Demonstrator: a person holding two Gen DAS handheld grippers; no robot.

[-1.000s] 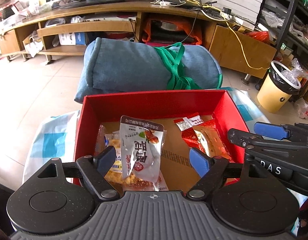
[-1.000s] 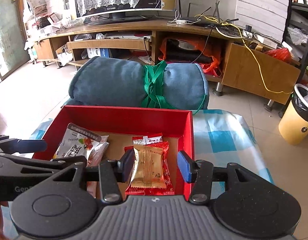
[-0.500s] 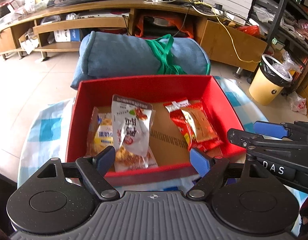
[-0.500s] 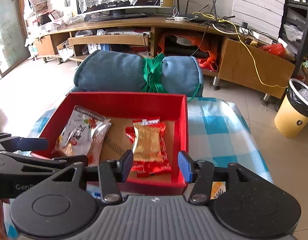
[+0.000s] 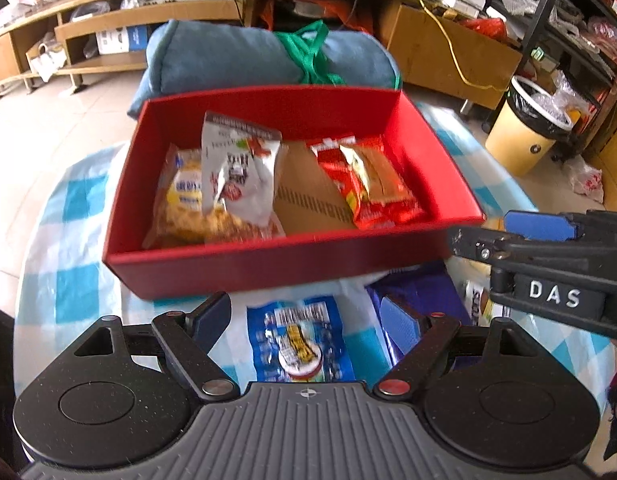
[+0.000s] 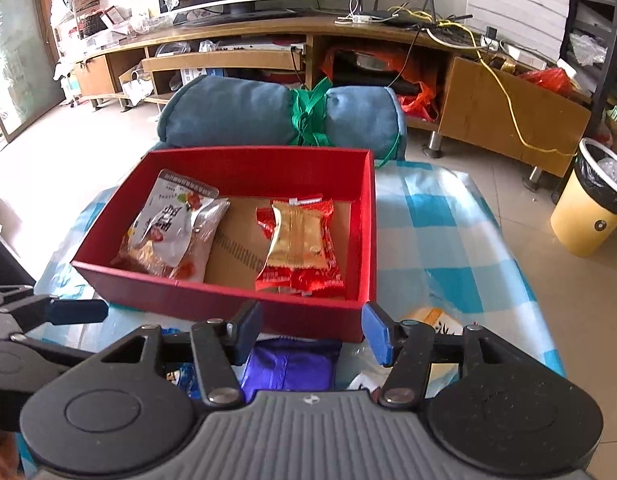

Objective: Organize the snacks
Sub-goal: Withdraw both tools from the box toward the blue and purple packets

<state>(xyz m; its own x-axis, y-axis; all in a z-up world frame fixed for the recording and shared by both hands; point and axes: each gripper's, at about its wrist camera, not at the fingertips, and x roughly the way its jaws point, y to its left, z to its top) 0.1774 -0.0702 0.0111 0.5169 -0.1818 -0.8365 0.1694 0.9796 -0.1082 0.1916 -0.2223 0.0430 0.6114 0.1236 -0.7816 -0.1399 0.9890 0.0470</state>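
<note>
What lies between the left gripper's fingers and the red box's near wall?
In the left wrist view, a blue snack packet lies on the checked cloth between the open left gripper and the red box.

One red box (image 5: 268, 268) beyond the tongs holds four snack packets: two at left (image 5: 236, 176), two at right (image 5: 372, 184). Between the left tongs lies one blue packet (image 5: 300, 340); between the right tongs, one purple packet (image 6: 288, 364).

A matt red cardboard box (image 6: 212, 296) with a bare brown card floor holds glossy, crinkled foil and plastic snack packets (image 6: 298, 240). The worktop's checked cover (image 6: 440, 248) looks like shiny plastic sheeting. Behind lies a soft blue cloth roll (image 6: 236, 114) before a smooth wooden cabinet (image 6: 504, 120).
</note>
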